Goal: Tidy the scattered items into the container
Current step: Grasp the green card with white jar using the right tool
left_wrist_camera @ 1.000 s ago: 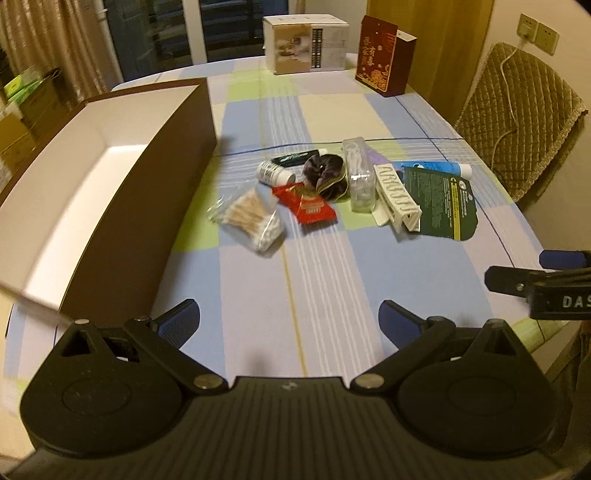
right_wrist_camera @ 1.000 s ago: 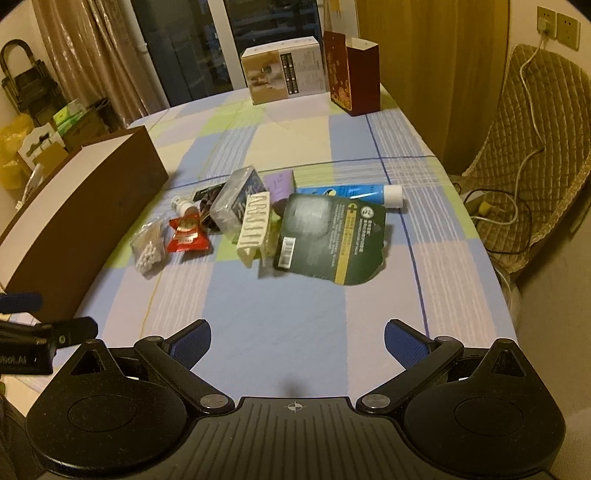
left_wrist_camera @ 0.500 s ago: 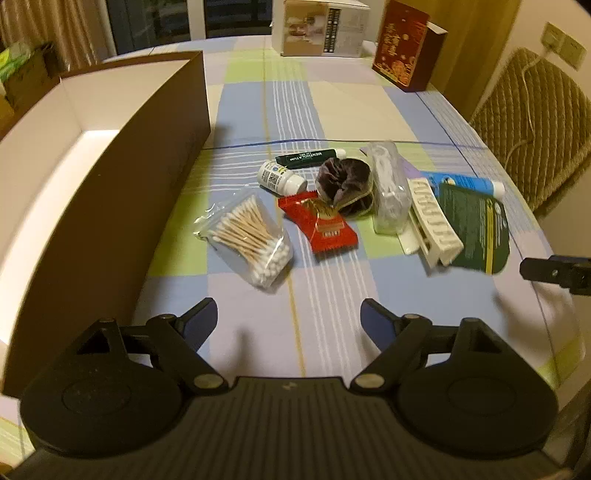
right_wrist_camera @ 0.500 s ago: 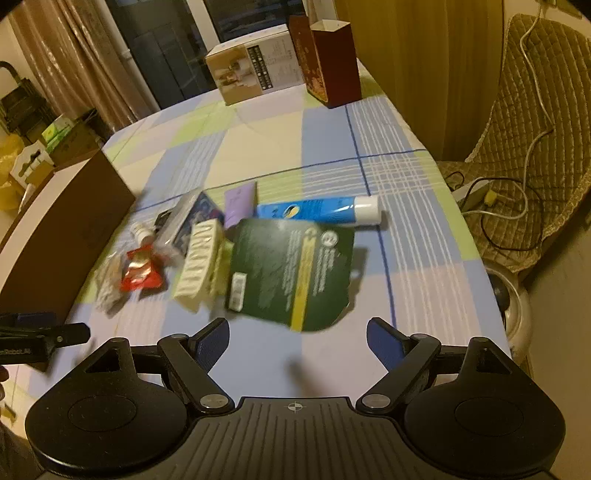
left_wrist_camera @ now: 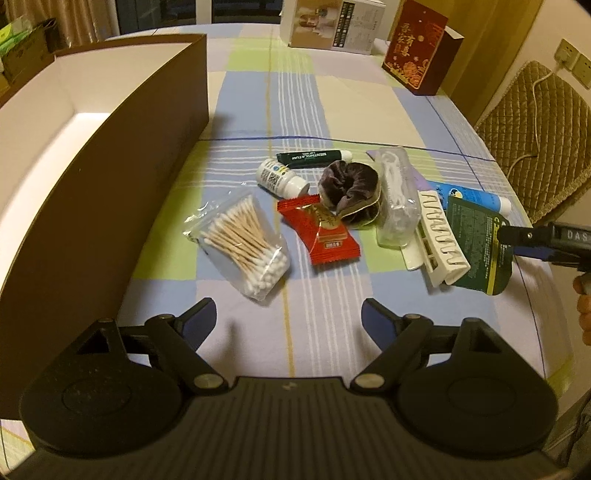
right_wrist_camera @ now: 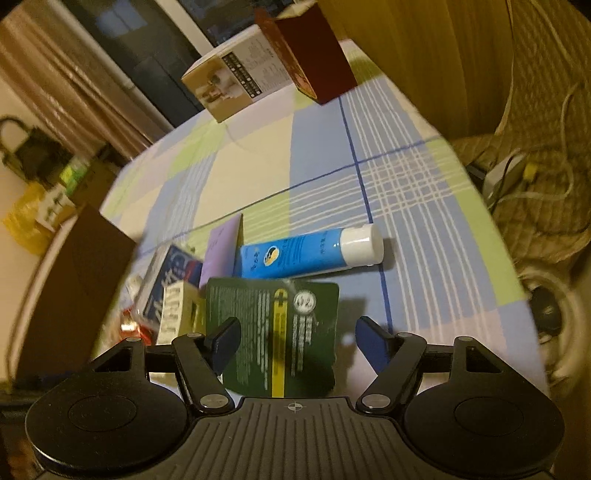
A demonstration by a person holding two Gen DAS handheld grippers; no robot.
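A large brown box (left_wrist_camera: pixel 110 155) with a white inside stands open on the left of the table. The scattered items lie in a heap: a bag of cotton swabs (left_wrist_camera: pixel 242 242), a red sachet (left_wrist_camera: pixel 325 230), a small white bottle (left_wrist_camera: pixel 280 179), a dark green tube (left_wrist_camera: pixel 314 158), a velvet scrunchie (left_wrist_camera: pixel 351 188), a clear floss box (left_wrist_camera: pixel 397 192), a cream hair claw (left_wrist_camera: pixel 441 232), a green card pack (right_wrist_camera: pixel 280 332) and a blue tube (right_wrist_camera: pixel 310 253). My left gripper (left_wrist_camera: pixel 288 314) is open just short of the swabs. My right gripper (right_wrist_camera: pixel 297 334) is open astride the green pack.
A checked cloth (left_wrist_camera: pixel 295 92) covers the table. A white carton (left_wrist_camera: pixel 332 24) and a red gift box (left_wrist_camera: pixel 421 55) stand at the far end. A quilted chair (left_wrist_camera: pixel 539 122) and cables sit past the right edge. A hand (left_wrist_camera: pixel 583 310) holds the right gripper.
Both grippers have moved forward and lower toward the heap. The right one has tilted and now straddles the green pack; the left has closed in on the swab bag.
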